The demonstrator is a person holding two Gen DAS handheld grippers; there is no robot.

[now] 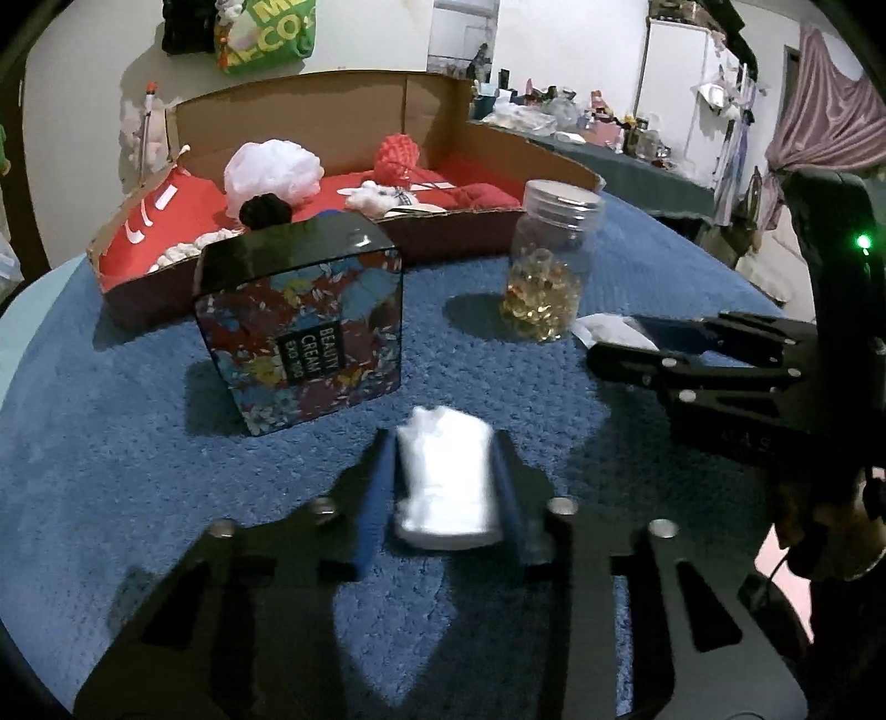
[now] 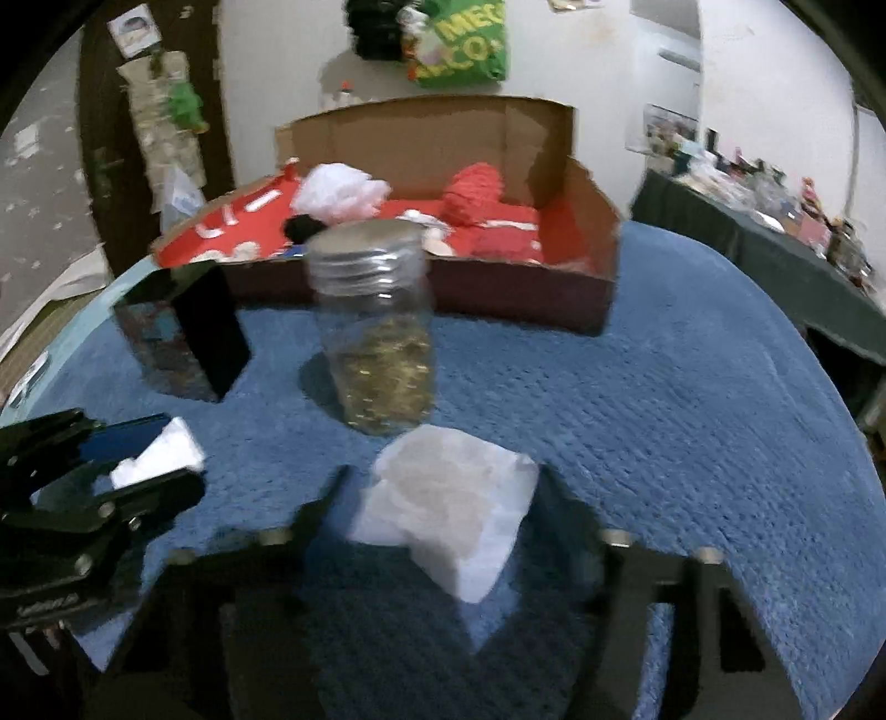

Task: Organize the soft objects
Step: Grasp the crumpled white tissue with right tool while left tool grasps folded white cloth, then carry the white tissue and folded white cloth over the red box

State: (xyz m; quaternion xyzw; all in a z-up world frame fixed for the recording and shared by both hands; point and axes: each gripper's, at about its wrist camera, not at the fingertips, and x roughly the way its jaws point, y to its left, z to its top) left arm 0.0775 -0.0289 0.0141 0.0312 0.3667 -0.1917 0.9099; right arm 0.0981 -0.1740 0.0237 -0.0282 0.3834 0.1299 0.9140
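My left gripper is shut on a small white soft packet, low over the blue blanket. In the right wrist view that gripper shows at the left edge with the packet between its fingers. My right gripper is closed around a flat white soft pad, one corner of it touching the right finger. In the left wrist view the right gripper comes in from the right with that pad at its tips. Behind stands a cardboard box holding red cloth, a white mesh puff and a red knitted piece.
A floral beauty cream tin stands left of centre. A clear jar of golden capsules stands just beyond the right gripper. A cluttered dark table lies at the far right. A green bag hangs on the wall.
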